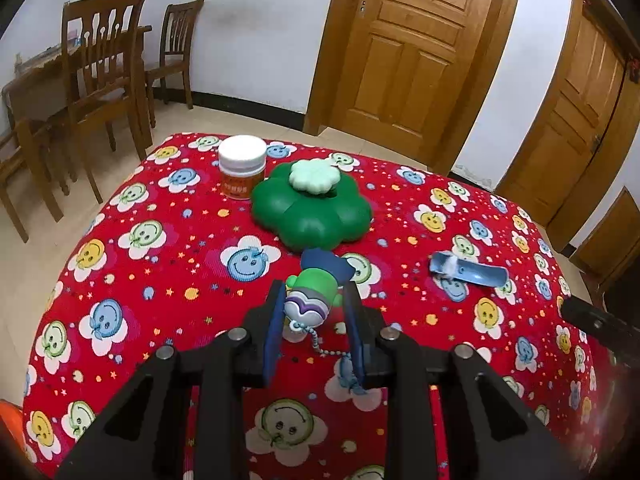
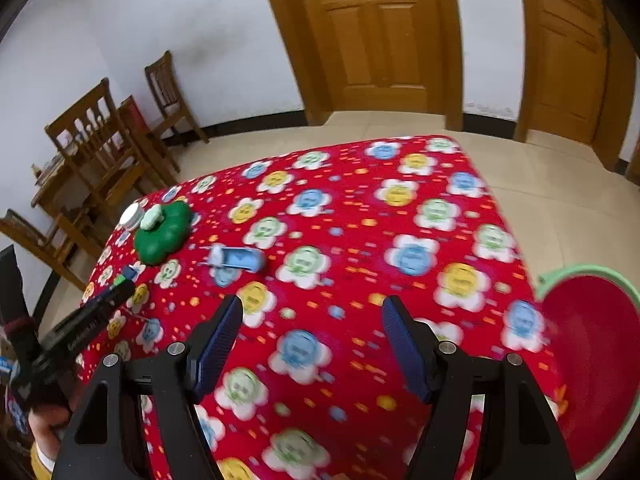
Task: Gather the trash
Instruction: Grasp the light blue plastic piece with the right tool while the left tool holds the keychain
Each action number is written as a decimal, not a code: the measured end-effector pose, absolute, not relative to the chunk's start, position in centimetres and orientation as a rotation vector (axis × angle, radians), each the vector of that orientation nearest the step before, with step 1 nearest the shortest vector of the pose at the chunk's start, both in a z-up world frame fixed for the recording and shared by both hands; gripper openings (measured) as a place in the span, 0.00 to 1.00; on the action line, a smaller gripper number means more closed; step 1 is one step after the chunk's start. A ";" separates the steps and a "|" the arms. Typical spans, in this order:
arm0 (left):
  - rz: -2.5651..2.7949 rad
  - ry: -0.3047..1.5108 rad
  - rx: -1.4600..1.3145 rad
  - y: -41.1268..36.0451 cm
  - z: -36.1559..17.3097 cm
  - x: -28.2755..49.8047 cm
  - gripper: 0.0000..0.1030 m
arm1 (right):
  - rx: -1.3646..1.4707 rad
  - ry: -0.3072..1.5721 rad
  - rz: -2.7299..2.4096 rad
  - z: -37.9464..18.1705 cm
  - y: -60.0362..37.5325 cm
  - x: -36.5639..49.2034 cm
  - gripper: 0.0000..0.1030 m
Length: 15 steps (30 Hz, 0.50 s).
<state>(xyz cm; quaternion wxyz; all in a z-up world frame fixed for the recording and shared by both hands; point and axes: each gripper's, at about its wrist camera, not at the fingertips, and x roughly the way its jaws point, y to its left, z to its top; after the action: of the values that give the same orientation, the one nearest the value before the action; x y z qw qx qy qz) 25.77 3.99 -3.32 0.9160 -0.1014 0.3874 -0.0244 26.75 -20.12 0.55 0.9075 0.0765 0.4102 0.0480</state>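
Observation:
My left gripper (image 1: 316, 304) is shut on a small toy figure (image 1: 314, 286), green and purple with a blue hat; its bead chain (image 1: 320, 346) hangs below the blue pads. On the red cloth beyond lies a light blue scoop-like piece (image 1: 468, 270) (image 2: 236, 258). My right gripper (image 2: 312, 320) hovers open over the flowered cloth with nothing between its fingers. A red bin with a green rim (image 2: 592, 360) stands low beside the table's right edge. The left gripper (image 2: 124, 280) with the toy also shows at the left of the right wrist view.
A green clover-shaped box (image 1: 312, 208) (image 2: 164, 232) and a white-lidded jar (image 1: 242, 168) (image 2: 131, 216) stand at the table's far side. The table (image 1: 160, 280) wears a red smiley-flower cloth. Wooden chairs (image 1: 104, 80) stand left, doors (image 1: 412, 48) behind. A hand (image 2: 48, 420) shows at lower left.

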 end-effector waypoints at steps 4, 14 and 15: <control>-0.053 0.795 -0.216 4.3 -3.7 25.9 0.27 | 0.146 0.865 0.123 -0.5 -18.3 28.6 0.64; -0.082 0.809 -0.233 4.3 -4.1 25.9 0.27 | 0.156 0.887 0.149 -3.0 -16.2 32.2 0.49; -0.082 0.811 -0.236 4.3 -4.2 26.0 0.27 | 0.161 0.884 0.154 -3.1 -16.2 32.4 0.46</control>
<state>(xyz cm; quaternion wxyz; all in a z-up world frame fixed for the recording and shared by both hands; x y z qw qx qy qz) 25.98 4.29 -4.15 0.9113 -0.1146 0.3934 -0.0397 32.36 -16.16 -3.13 0.8979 0.0777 0.4269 0.0744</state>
